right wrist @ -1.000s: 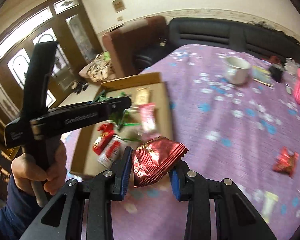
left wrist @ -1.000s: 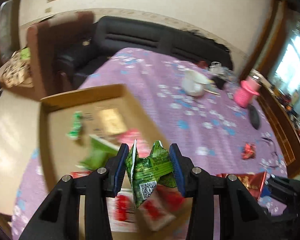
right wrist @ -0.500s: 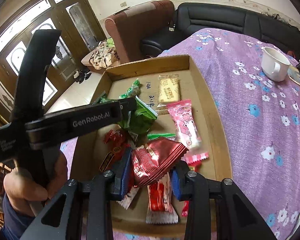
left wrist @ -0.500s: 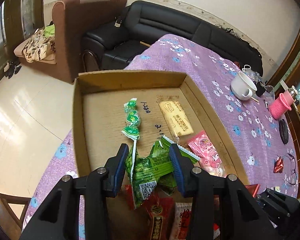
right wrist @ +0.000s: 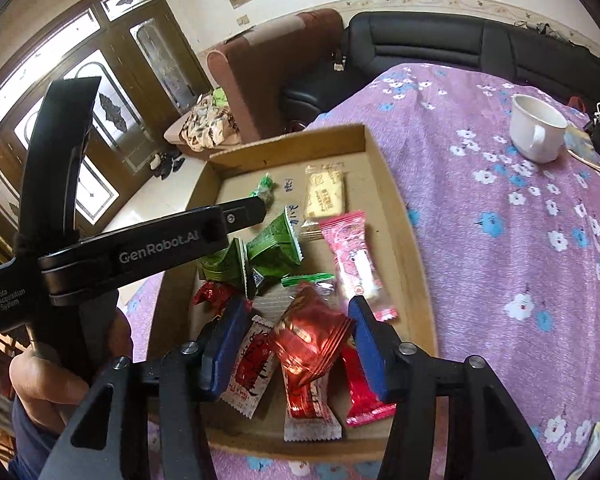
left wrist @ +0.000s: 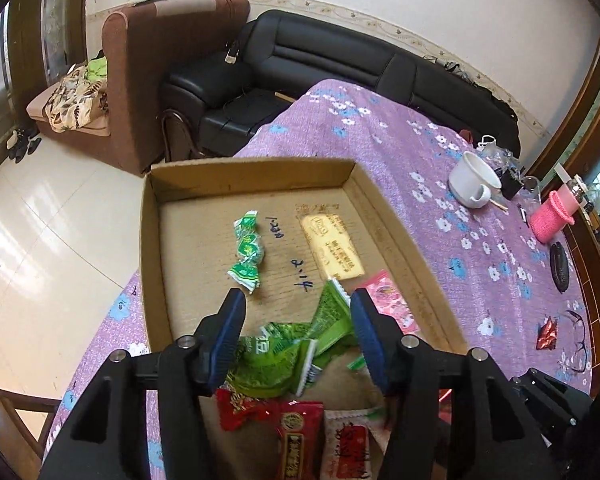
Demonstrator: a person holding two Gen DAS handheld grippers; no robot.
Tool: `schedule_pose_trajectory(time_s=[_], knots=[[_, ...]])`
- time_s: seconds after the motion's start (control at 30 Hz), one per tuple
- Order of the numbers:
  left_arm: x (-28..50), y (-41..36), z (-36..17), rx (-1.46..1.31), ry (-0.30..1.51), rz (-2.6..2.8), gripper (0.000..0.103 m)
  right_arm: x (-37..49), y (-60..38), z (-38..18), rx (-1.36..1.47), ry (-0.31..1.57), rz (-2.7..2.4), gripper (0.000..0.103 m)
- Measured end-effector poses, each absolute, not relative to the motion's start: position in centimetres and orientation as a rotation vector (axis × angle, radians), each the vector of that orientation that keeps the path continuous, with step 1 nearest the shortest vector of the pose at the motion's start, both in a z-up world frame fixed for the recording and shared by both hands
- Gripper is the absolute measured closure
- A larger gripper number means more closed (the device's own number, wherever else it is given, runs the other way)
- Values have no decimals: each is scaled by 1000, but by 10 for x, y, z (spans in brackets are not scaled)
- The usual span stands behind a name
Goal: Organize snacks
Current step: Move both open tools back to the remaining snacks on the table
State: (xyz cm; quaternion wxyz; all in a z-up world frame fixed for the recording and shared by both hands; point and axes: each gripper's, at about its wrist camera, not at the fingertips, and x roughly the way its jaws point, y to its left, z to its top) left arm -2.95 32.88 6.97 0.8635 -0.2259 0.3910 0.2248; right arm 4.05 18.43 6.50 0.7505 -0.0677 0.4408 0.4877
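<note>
A shallow cardboard box (left wrist: 152,240) (right wrist: 404,240) on the purple tablecloth holds several snack packets. My left gripper (left wrist: 296,336) is open above the box, with the green packets (left wrist: 296,344) lying loose on the box floor between its jaws. They also show in the right wrist view (right wrist: 272,248). My right gripper (right wrist: 296,344) is open over the near end of the box. The shiny red packet (right wrist: 308,336) sits between its jaws on other red packets, touching neither pad.
In the box lie a green candy (left wrist: 248,248), a yellow biscuit pack (left wrist: 332,248) and a pink packet (right wrist: 352,256). On the table stand a white cup (left wrist: 472,180) and a pink holder (left wrist: 552,216). A red snack (left wrist: 546,332) lies on the cloth at right.
Both grippers moved over the box and opened. The green packets dropped from the left jaws and the shiny red packet from the right jaws into the box.
</note>
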Motion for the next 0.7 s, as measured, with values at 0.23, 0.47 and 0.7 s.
schedule_pose_trajectory(time_s=[0.23, 0.47, 0.7], knots=[[-28, 296, 86, -445, 793, 418, 49, 54, 133, 71, -77, 975, 1031, 45], [-20, 238, 101, -389, 776, 312, 48, 77, 33, 70, -28, 977, 910, 46], [8, 139, 97, -305, 821, 132, 47, 124, -90, 73, 143, 921, 677, 46]])
